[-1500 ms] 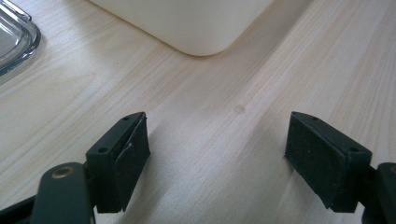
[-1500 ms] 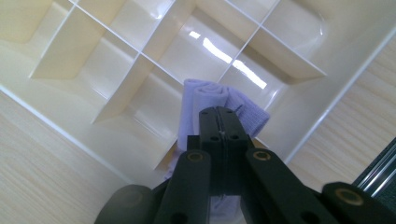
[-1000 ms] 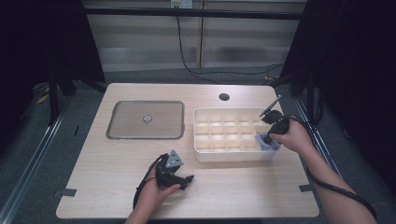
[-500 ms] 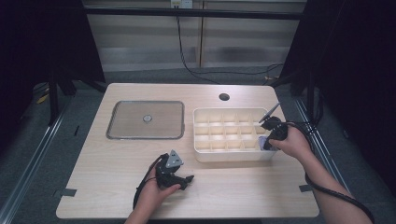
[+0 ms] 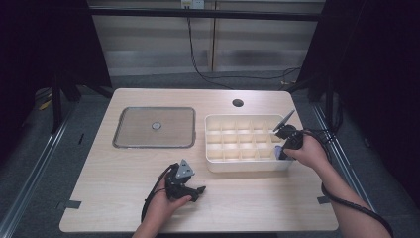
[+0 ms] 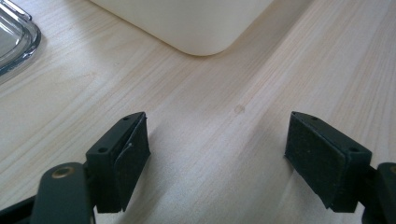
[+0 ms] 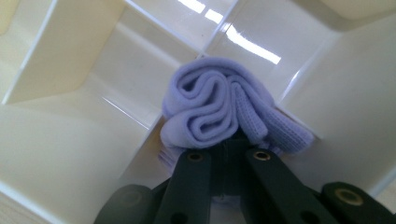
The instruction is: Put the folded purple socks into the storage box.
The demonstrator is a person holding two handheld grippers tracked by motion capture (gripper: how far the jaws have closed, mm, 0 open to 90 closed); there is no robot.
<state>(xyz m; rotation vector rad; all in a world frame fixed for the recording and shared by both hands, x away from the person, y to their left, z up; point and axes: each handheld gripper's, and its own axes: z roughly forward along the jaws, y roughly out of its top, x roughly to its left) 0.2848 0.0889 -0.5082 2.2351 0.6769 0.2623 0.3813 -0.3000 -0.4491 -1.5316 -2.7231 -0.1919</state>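
your right gripper (image 5: 283, 149) has dipped into the divided tray (image 5: 247, 166), pinching the rolled lilac sock (image 7: 224, 116) for its corner cell; left gripper (image 5: 194, 191) rests spread, empty.

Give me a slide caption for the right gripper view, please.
Right claw shut on a folded lilac cloth, poised over a compartment of the cream divided box.

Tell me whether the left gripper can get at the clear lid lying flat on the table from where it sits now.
Probably yes. The left gripper rests open on the table, and the bare wood between it and the clear lid holds nothing; the white divided box stands off to the side.
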